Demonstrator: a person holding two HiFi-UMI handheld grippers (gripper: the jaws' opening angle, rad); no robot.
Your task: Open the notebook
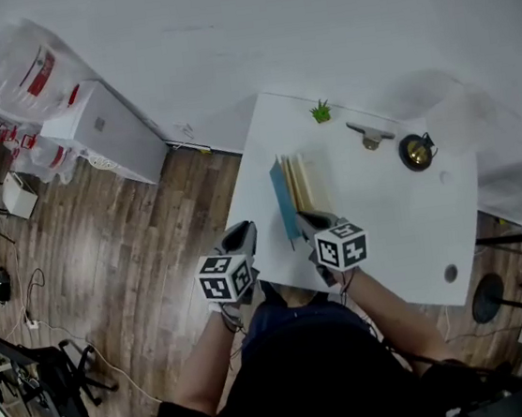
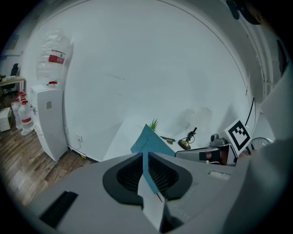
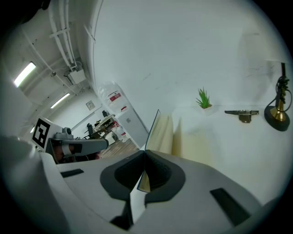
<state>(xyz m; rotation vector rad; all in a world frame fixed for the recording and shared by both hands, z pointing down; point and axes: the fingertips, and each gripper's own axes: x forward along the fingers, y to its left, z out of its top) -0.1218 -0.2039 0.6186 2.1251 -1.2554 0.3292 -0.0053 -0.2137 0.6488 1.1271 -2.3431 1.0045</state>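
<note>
A notebook with a blue cover [image 1: 285, 200] lies on the white table [image 1: 404, 223]. The cover stands raised nearly upright over the cream pages [image 1: 305, 183]. My right gripper [image 1: 308, 221] is shut on the cover's lower edge. In the right gripper view the cover [image 3: 154, 128] runs edge-on into the right gripper [image 3: 145, 153], beside the pages [image 3: 167, 135]. My left gripper [image 1: 243, 231] hovers by the table's left edge, apart from the book. The left gripper [image 2: 144, 155] has a narrow gap at its tips, and the blue cover [image 2: 149, 142] shows through it from beyond.
At the table's far side stand a small green plant [image 1: 321, 110], a metal clip [image 1: 370, 133] and a brass bell-like object [image 1: 415, 151]. A white cabinet [image 1: 105, 132] and a water bottle [image 1: 27, 71] stand on the wood floor to the left.
</note>
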